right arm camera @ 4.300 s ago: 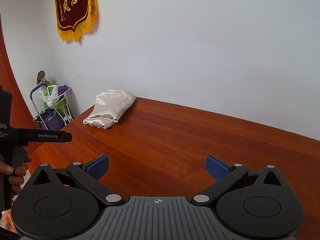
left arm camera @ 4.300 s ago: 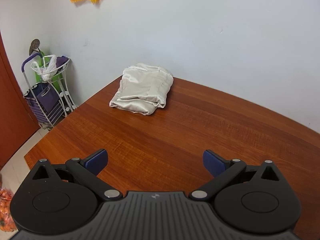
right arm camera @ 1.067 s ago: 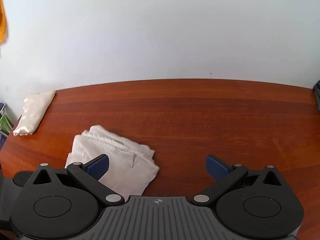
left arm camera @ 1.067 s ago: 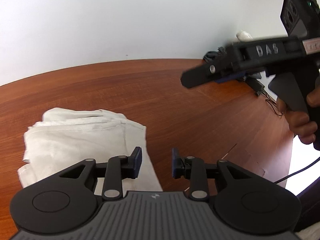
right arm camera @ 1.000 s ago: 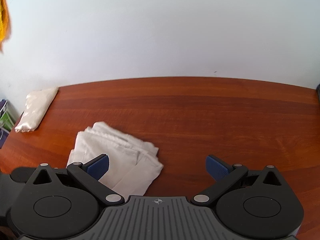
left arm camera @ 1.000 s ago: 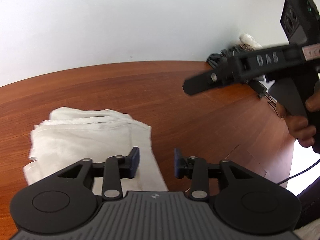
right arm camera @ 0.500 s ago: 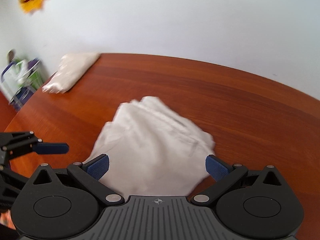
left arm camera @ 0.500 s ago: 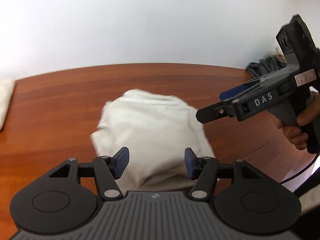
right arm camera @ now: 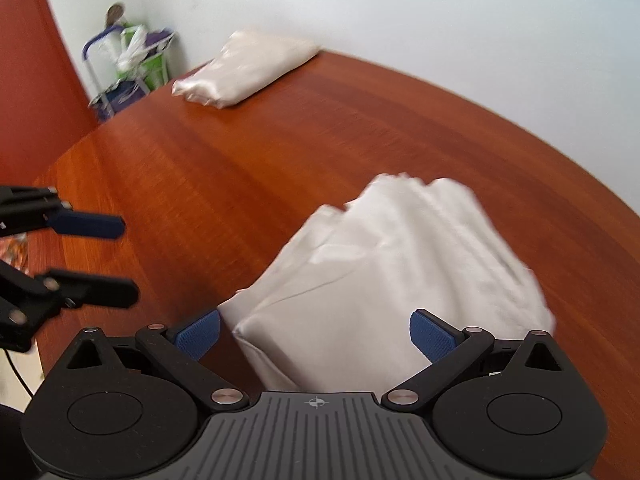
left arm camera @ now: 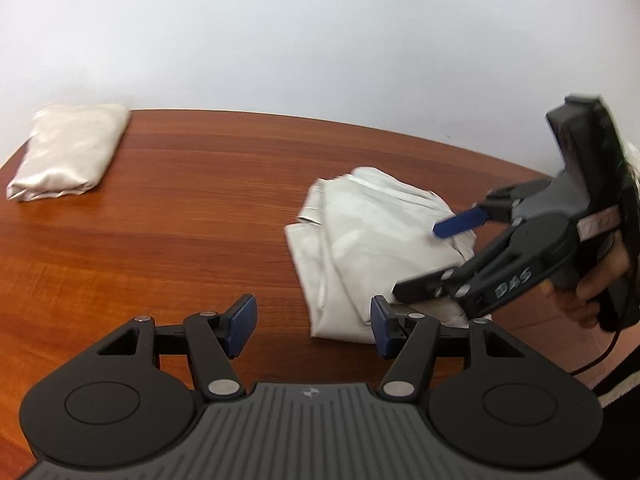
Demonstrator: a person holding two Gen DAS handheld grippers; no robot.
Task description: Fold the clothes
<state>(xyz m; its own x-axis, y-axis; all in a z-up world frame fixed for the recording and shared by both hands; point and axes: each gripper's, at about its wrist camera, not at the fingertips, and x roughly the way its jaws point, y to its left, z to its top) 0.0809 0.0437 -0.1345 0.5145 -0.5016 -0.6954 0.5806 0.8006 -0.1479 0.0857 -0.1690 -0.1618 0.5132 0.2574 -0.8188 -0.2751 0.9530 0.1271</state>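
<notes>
Your right gripper (right arm camera: 314,332) stands wide apart over the near end of the white folded garment (right arm camera: 400,272), its pads clear of the cloth. Your left gripper (left arm camera: 312,326) is partly open, nothing between its pads, just left of that garment on the table (left arm camera: 180,220). Only the right wrist view shows the cart (right arm camera: 128,64) past the cream bundle (right arm camera: 244,68); only the left shows your right hand (left arm camera: 592,280).

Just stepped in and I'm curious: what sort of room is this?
Probably a plain room in a home or small office: a large reddish-brown wooden table against a bare white wall, and a wire trolley with bags in the corner.
</notes>
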